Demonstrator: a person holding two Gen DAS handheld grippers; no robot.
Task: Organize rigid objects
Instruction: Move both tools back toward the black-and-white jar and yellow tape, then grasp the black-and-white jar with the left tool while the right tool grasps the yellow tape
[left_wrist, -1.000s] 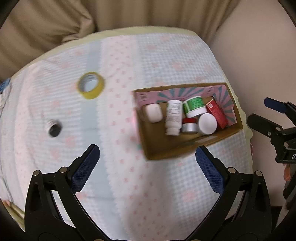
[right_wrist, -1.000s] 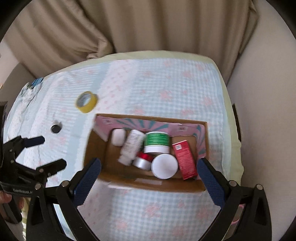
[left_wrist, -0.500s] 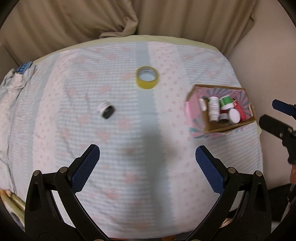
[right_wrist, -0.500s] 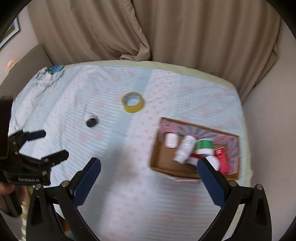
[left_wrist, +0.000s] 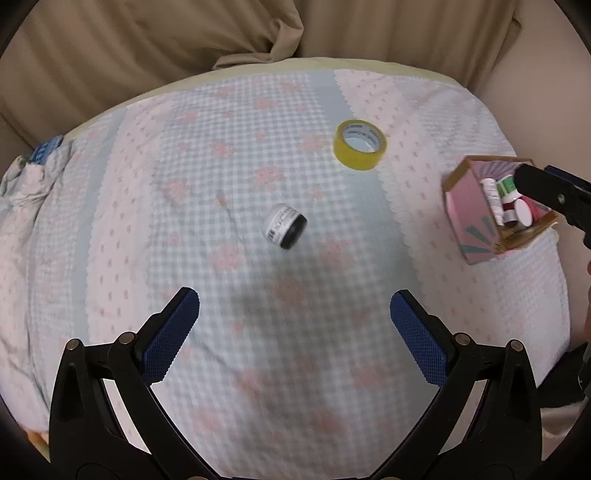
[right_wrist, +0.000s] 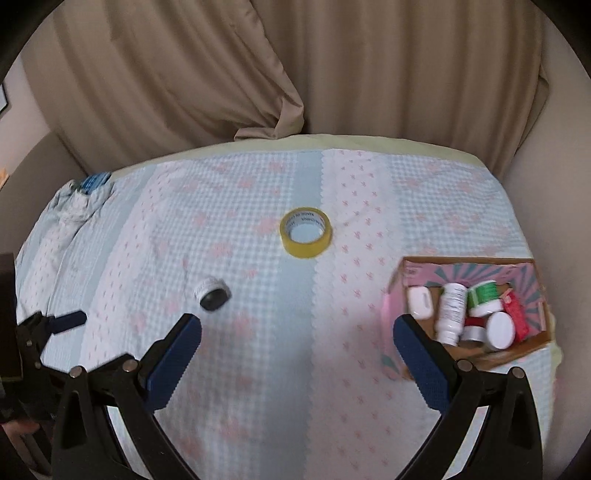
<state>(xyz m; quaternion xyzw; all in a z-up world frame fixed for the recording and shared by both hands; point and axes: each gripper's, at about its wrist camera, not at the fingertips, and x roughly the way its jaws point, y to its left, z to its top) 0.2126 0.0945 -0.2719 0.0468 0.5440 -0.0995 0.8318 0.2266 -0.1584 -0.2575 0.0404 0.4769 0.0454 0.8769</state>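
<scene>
**Both grippers empty above the bed; two items outside the box**

A bed covered with a pale blue and pink checked quilt (right_wrist: 258, 369) is seen from both wrist cameras. Beige curtains (right_wrist: 332, 74) are hung behind it.

The left gripper (left_wrist: 295, 314) is held above the near part of the quilt. Its jaws are spread wide, and nothing is held between the blue-padded fingers (left_wrist: 170, 336). The right gripper (right_wrist: 295, 343) is likewise held above the quilt, its jaws spread wide and empty. The left gripper is also seen at the left edge of the right wrist view, and a finger of the right gripper at the right edge of the left wrist view, in front of the box.

A small white jar with a black lid (left_wrist: 285, 230) is found lying on its side near the middle of the quilt, ahead of the left gripper and apart from it. A roll of yellow adhesive tape (right_wrist: 306, 237) is found lying flat further back, well apart from the jar.

An open cardboard box with a pink and teal patterned lining (right_wrist: 469, 267) is placed near the right edge of the bed. Inside it are noted a white rounded case (right_wrist: 420, 302), a white bottle lying down (right_wrist: 451, 312), a green-banded white jar (right_wrist: 484, 295), a red carton (right_wrist: 517, 314), a white-lidded round jar (right_wrist: 500, 330) and a red-banded silver tin (right_wrist: 472, 328), packed close together.

A crumpled pale cloth with a blue tag (right_wrist: 83, 192) is noted at the far left corner of the bed.
</scene>
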